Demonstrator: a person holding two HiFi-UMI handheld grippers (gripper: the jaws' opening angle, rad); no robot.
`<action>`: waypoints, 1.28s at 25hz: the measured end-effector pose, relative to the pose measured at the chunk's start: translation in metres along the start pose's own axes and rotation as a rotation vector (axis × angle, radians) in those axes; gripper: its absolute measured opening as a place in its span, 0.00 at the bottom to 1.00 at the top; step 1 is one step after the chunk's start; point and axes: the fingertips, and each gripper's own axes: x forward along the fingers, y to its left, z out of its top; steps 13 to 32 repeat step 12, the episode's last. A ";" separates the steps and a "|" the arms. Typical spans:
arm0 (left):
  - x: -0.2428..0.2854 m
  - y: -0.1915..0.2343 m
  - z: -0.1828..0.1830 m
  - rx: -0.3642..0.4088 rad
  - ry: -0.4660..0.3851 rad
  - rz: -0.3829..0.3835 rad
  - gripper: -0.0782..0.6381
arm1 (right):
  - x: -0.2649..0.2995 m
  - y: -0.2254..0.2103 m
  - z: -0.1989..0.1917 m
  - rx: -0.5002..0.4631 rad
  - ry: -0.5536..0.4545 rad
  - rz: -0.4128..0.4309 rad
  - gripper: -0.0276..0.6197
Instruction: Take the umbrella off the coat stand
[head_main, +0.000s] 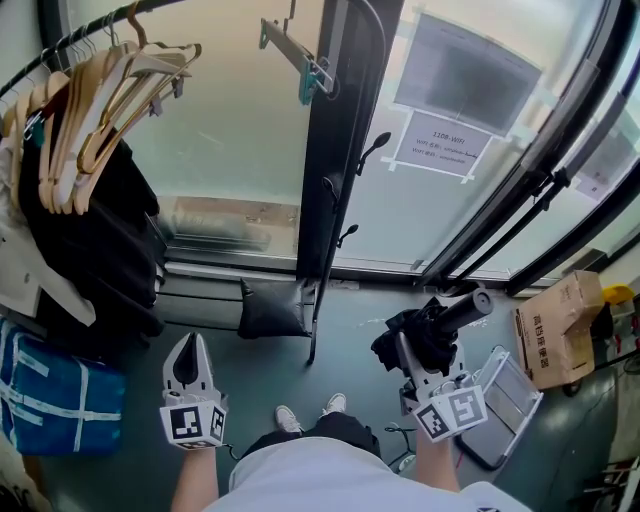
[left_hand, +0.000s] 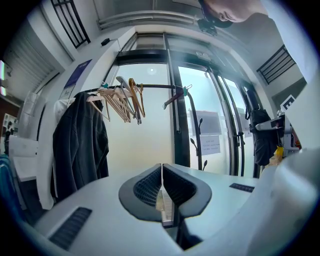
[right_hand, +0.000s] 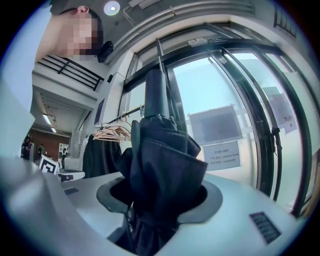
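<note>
In the head view the right gripper (head_main: 425, 368) sits at about 4 o'clock, and its jaws are clamped on a folded black umbrella (head_main: 432, 330). The right gripper view shows the bunched dark fabric of the umbrella (right_hand: 160, 150) filling the gap between the two pads, which stand fairly wide apart around it. The umbrella's thick rounded end points toward 2 o'clock in the head view. The umbrella hangs clear of the coat stand (head_main: 328, 170), the black pole with small hooks that runs from 12 o'clock down to the middle of that view; the umbrella lies at the stand's 4 o'clock, not touching it.

The left gripper (head_main: 188, 345) is at 7 o'clock in the head view. In its own view the left gripper's (left_hand: 162, 169) jaws are pressed together with nothing between them.

At 10 o'clock a rail carries a row of wooden hangers (head_main: 105, 95), and dark garments (head_main: 105, 250) hang beneath them. A blue bag (head_main: 60, 392) lies on the floor at 8 o'clock. A black bag (head_main: 272, 308) rests at the foot of the coat stand. A cardboard box (head_main: 558, 325) stands at 3 o'clock, and a paper notice (head_main: 445, 145) is stuck to the glass at 1 o'clock. The person's shoes (head_main: 310, 412) show at 6 o'clock between the two grippers
</note>
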 end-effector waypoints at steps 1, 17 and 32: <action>-0.001 0.001 -0.002 -0.001 0.003 -0.002 0.15 | 0.000 0.001 0.000 -0.003 -0.002 0.000 0.42; -0.010 0.004 -0.004 0.004 -0.004 -0.025 0.15 | -0.015 0.015 -0.005 -0.021 -0.001 -0.014 0.42; -0.010 0.004 -0.004 0.004 -0.004 -0.025 0.15 | -0.015 0.015 -0.005 -0.021 -0.001 -0.014 0.42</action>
